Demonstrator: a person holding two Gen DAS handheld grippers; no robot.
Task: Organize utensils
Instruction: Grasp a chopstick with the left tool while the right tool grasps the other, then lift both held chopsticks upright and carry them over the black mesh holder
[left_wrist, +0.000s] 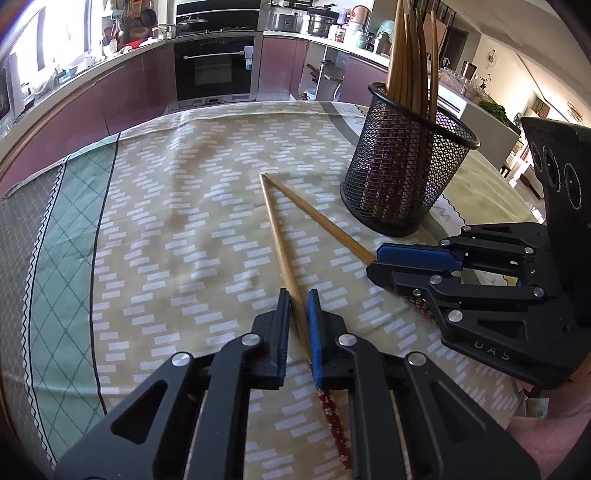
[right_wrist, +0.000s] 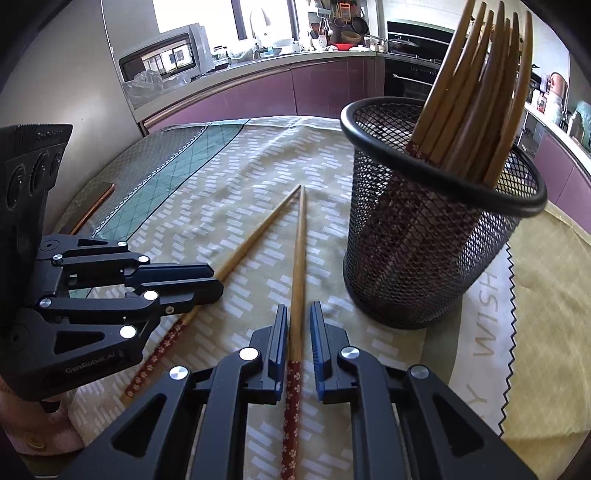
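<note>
Two bamboo chopsticks with red flowered handles lie on the tablecloth, tips touching in a V. My left gripper (left_wrist: 295, 306) straddles the left chopstick (left_wrist: 279, 243), jaws narrowly apart around it, not clamped. It also shows in the right wrist view (right_wrist: 218, 278). My right gripper (right_wrist: 298, 325) straddles the right chopstick (right_wrist: 297, 266) the same way, with small gaps on both sides. It shows in the left wrist view (left_wrist: 373, 260) over the right chopstick (left_wrist: 317, 218). A black mesh cup (left_wrist: 402, 166) holding several chopsticks stands at the right, also in the right wrist view (right_wrist: 424, 236).
The patterned tablecloth (left_wrist: 166, 221) covers the table, with a green border (left_wrist: 62, 236) at the left. Kitchen counters and an oven (left_wrist: 214, 70) stand beyond the far edge. A thin copper-edged object (right_wrist: 94, 206) lies on the cloth at the far left.
</note>
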